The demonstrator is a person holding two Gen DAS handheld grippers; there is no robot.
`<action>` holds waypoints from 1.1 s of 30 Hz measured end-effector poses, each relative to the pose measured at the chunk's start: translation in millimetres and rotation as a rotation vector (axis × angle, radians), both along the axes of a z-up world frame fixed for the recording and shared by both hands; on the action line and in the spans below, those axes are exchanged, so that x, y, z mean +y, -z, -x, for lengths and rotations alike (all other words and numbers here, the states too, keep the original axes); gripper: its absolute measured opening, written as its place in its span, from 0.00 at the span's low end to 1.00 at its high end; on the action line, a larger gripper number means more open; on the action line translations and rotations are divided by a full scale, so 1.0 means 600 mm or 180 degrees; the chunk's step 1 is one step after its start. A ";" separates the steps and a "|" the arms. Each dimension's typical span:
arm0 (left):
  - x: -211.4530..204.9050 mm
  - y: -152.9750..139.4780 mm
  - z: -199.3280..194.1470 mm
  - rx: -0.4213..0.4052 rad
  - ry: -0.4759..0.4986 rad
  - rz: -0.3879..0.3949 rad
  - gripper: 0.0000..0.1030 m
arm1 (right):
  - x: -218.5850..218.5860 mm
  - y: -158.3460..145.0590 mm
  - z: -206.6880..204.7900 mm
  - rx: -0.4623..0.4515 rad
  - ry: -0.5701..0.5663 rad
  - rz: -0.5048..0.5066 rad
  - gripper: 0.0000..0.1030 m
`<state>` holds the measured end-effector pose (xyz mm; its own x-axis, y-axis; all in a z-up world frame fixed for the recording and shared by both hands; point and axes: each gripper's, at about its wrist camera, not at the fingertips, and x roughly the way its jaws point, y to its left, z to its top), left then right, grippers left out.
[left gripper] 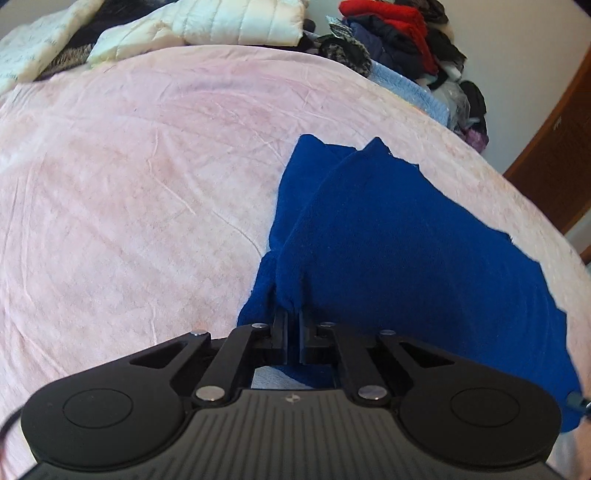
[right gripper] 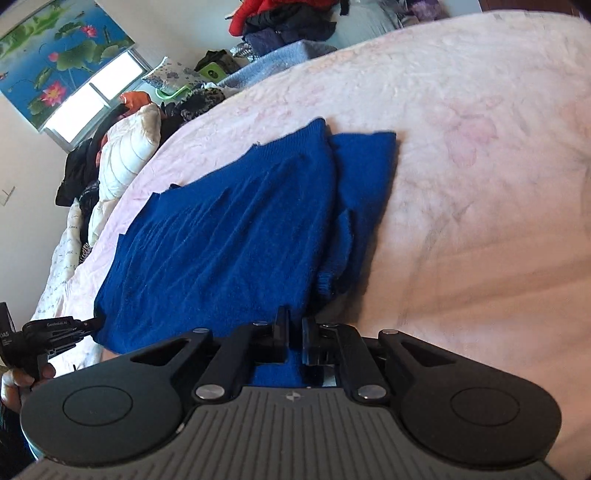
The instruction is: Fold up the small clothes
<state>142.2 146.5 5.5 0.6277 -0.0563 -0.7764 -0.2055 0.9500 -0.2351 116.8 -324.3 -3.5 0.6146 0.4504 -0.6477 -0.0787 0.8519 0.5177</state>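
Up close, the left gripper (left gripper: 293,314) had its two black fingers (left gripper: 281,325) drawn nearly together, pinching a bunched edge of the blue sweater (left gripper: 388,240) between them. The knit rose from that pinch in a lifted fold and spread away to the right across the pink blanket (left gripper: 129,184), one folded layer lying over another, with two pointed corners at the far end.

Seen from the right wrist, the right gripper (right gripper: 295,325) likewise had its fingers (right gripper: 282,328) close together on the near edge of the blue sweater (right gripper: 229,236), and blue cloth showed in the gap behind them. The garment ran away from the fingers toward the upper left, its ribbed upper layer overlapping a narrower flap on the right, all of it resting on the pink blanket (right gripper: 480,184). At the far left edge of this view the left gripper (right gripper: 94,323) held the sweater's other near corner, with the left hand (right gripper: 18,384) behind it.

Beyond the blanket, a cream quilted jacket (left gripper: 229,26) lay at the back, and a heap of red and dark clothes (left gripper: 399,37) was piled against the wall. A lotus picture (right gripper: 59,51) hung above a bright window (right gripper: 92,103).
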 end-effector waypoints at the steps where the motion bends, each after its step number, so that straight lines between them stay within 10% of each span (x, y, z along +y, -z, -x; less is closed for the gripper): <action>1: -0.007 0.001 -0.001 0.0005 0.0078 -0.0146 0.05 | -0.006 -0.008 0.005 -0.0039 0.0019 -0.0013 0.09; 12: -0.004 -0.026 0.048 -0.0201 -0.0158 -0.0221 0.12 | -0.024 -0.010 0.033 -0.0156 0.0153 -0.0020 0.14; 15: 0.004 -0.033 0.063 -0.0221 -0.0381 0.0006 0.30 | 0.002 -0.045 0.029 -0.0341 0.0033 0.0163 0.34; 17: 0.000 -0.029 0.061 -0.0153 -0.0552 0.0109 0.64 | 0.032 -0.057 0.016 -0.0464 -0.0140 0.0283 0.48; 19: -0.007 -0.023 0.060 -0.0122 -0.0687 0.0190 0.70 | 0.072 -0.057 -0.002 -0.0470 -0.0292 0.0475 0.51; 25: -0.041 0.005 0.043 -0.0026 -0.0827 0.0138 0.69 | 0.189 -0.006 -0.043 -0.0373 -0.0309 0.1413 0.50; 27: -0.048 0.004 0.039 -0.0038 -0.0833 0.0006 0.56 | 0.206 0.010 -0.035 -0.0515 -0.0299 0.1626 0.53; 28: -0.047 0.005 0.038 -0.0045 -0.0832 -0.0046 0.23 | 0.208 0.011 -0.032 -0.0534 -0.0287 0.1654 0.53; 29: -0.042 0.009 0.037 -0.0046 -0.0839 -0.0048 0.16 | 0.205 0.011 -0.030 -0.0520 -0.0266 0.1635 0.53; 33: -0.035 0.008 0.034 -0.0045 -0.0608 -0.0107 0.11 | 0.191 0.018 -0.016 -0.0608 -0.0316 0.1639 0.52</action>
<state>121.8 125.7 0.5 0.6353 0.0907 -0.7669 -0.3798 0.9014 -0.2081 126.6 -209.5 -14.5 0.7133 0.1669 -0.6807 -0.2231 0.9748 0.0051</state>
